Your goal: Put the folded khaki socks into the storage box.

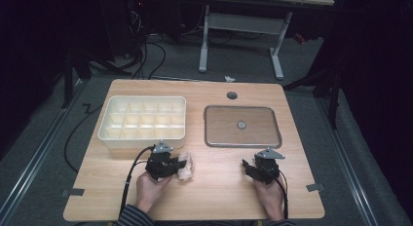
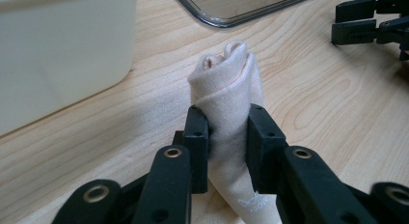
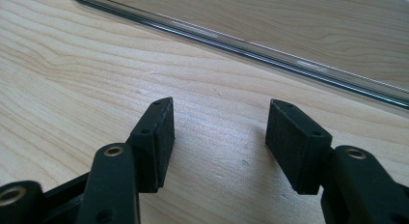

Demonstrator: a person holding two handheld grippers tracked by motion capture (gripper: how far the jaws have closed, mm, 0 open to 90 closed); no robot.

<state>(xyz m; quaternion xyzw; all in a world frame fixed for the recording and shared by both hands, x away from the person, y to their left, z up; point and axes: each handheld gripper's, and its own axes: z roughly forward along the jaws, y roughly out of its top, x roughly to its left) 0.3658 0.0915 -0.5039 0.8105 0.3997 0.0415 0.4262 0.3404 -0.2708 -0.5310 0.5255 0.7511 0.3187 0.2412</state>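
A soft, rolled cream cloth [image 2: 226,93] lies on the pale wood-grain counter [image 1: 219,187], pinched between the left tongs [image 2: 227,137]. The right tongs [image 3: 219,142] hover with jaws spread, gripping nothing. Behind sit a white gridded plastic bin [image 1: 143,121], compartments empty, and a clear rectangular lid [image 1: 242,126]. Grey carpet surrounds.

Bare table [image 1: 221,187] is left between the two grippers. Forward passage is blocked on the left by the compartment box [image 1: 143,120] and on the right by the clear tray [image 1: 242,126]; a narrow gap is kept between them.
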